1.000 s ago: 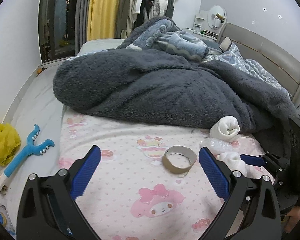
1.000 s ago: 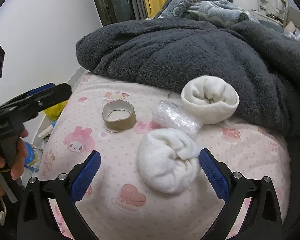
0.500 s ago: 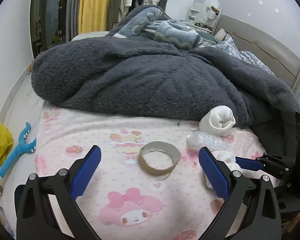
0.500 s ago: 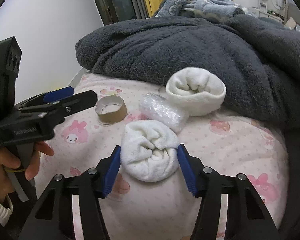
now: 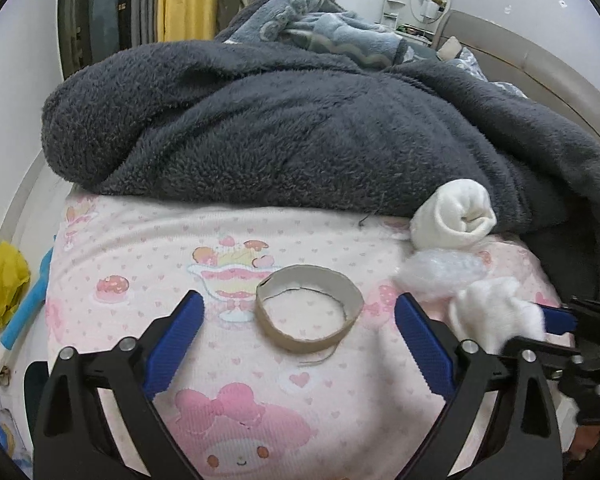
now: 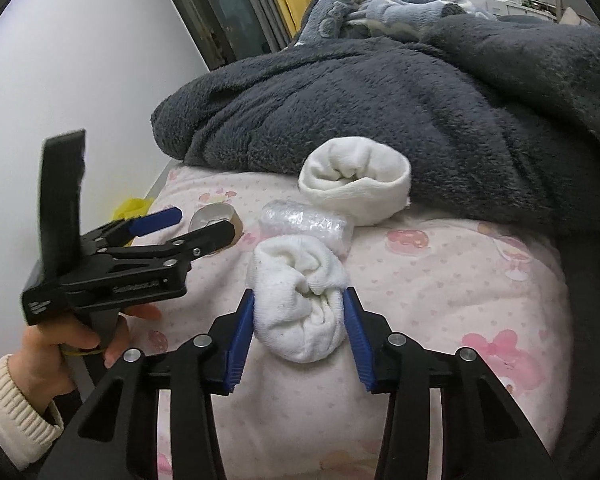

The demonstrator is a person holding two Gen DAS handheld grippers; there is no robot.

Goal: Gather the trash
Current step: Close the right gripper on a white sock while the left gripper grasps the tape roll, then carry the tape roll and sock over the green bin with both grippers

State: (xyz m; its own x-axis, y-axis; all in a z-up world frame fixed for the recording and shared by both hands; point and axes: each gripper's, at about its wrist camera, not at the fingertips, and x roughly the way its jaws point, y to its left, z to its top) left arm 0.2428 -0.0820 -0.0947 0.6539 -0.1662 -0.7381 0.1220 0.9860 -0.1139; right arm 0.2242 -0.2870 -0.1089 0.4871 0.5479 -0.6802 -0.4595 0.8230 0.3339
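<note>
A cardboard tape ring [image 5: 309, 307] lies on the pink printed bedsheet [image 5: 228, 364]. My left gripper [image 5: 300, 340] is open, its blue pads either side of the ring and just short of it. My right gripper [image 6: 299, 332] is shut on a white rolled sock [image 6: 300, 308], which also shows at the right of the left wrist view [image 5: 496, 312]. A crumpled clear plastic wrap [image 6: 304, 226] lies just behind that sock. A second rolled sock [image 6: 356, 180] rests against the dark blanket. The left gripper shows in the right wrist view [image 6: 188, 224], partly hiding the ring [image 6: 216, 216].
A thick dark grey fleece blanket [image 5: 300, 128] is heaped across the bed behind the items. A yellow plastic bag [image 5: 0, 280] and a blue toy [image 5: 24, 312] lie on the floor to the left. The headboard [image 5: 540, 68] runs along the right.
My right gripper has closed from wide open onto the near white sock. My left gripper has moved forward, so the cardboard ring now sits between its open fingers.
</note>
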